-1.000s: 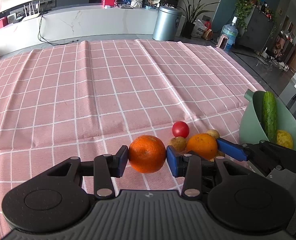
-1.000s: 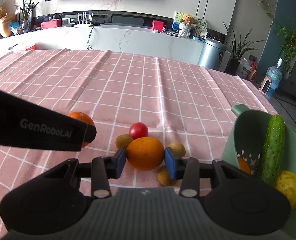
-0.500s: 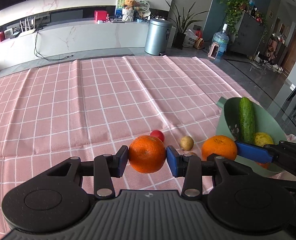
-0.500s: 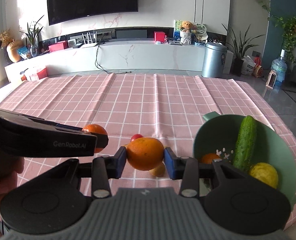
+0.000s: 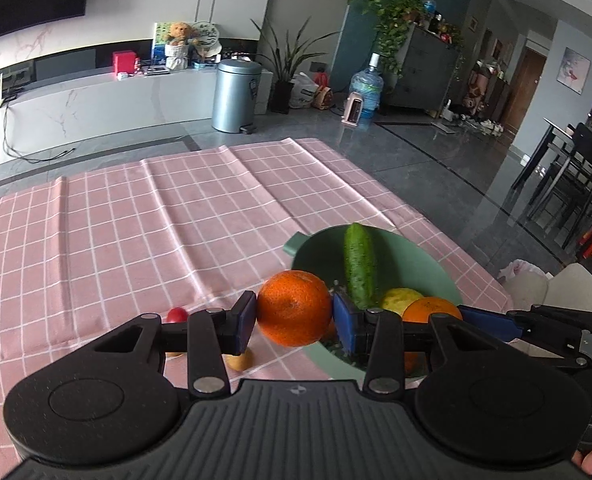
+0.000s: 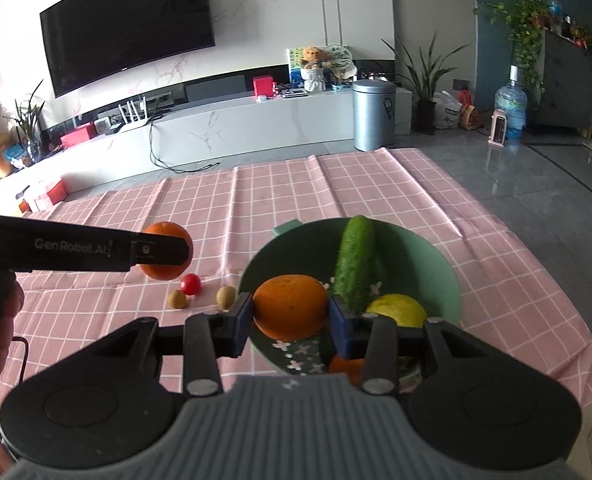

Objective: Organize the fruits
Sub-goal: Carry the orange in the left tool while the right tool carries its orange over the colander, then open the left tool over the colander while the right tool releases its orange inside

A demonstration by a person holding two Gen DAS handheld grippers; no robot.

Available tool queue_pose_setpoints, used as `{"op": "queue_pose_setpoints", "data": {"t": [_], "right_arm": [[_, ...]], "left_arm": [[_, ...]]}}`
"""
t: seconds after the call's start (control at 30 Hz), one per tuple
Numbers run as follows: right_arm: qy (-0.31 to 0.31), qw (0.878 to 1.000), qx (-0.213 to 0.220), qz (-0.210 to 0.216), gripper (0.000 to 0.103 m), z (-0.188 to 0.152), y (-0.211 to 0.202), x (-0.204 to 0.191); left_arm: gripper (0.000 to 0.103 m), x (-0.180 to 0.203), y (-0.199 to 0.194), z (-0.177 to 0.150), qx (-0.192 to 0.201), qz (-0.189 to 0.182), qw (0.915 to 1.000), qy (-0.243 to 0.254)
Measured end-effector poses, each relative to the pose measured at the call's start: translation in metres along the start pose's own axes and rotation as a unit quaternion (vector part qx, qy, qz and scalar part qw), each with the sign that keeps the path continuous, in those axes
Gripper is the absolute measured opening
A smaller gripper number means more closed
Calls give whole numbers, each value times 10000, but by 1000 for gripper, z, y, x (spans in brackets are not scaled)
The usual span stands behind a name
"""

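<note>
My left gripper (image 5: 294,317) is shut on an orange (image 5: 294,308), held in the air by the near left rim of the green colander bowl (image 5: 408,256). My right gripper (image 6: 290,314) is shut on a second orange (image 6: 290,306), held above the inside of the bowl (image 6: 428,256). The bowl holds a cucumber (image 6: 356,262), a yellow lemon (image 6: 398,310) and another orange (image 6: 344,364) at its bottom. The left-held orange (image 6: 168,256) also shows in the right wrist view, left of the bowl.
A red cherry tomato (image 6: 191,283) and two small brown fruits (image 6: 177,300) (image 6: 226,296) lie on the pink checked tablecloth (image 6: 336,188) left of the bowl. The table's right edge drops to the grey floor just past the bowl.
Both grippers rose and moved right with their oranges. The right one now hangs over the bowl, and the left one has reached the bowl's rim.
</note>
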State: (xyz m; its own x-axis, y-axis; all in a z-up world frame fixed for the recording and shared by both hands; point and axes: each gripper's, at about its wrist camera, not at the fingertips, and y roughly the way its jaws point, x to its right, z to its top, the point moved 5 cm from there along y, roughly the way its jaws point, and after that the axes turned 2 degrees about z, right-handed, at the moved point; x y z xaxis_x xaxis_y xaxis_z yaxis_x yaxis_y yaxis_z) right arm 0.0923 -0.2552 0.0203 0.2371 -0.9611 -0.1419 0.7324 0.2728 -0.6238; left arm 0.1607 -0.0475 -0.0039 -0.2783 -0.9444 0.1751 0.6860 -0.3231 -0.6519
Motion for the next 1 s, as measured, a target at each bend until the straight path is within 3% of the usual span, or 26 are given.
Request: {"op": "queue_pose_setpoints", "data": {"t": [0.23, 0.37, 0.7, 1.0], "right_arm": [[566, 9981, -181, -153, 38, -6, -7, 48], [740, 9968, -279, -84, 38, -11, -3, 65], [644, 9967, -475, 115, 38, -14, 18, 70], [528, 9966, -596, 199, 38, -10, 38, 69]], "left_arm": [[47, 45, 26, 7, -218, -263, 9978, 565], [47, 58, 45, 0, -483, -239, 9949, 858], [47, 65, 81, -18, -1082, -19, 9856, 1299], [47, 63, 100, -28, -1789, -331, 9715, 1518]]}}
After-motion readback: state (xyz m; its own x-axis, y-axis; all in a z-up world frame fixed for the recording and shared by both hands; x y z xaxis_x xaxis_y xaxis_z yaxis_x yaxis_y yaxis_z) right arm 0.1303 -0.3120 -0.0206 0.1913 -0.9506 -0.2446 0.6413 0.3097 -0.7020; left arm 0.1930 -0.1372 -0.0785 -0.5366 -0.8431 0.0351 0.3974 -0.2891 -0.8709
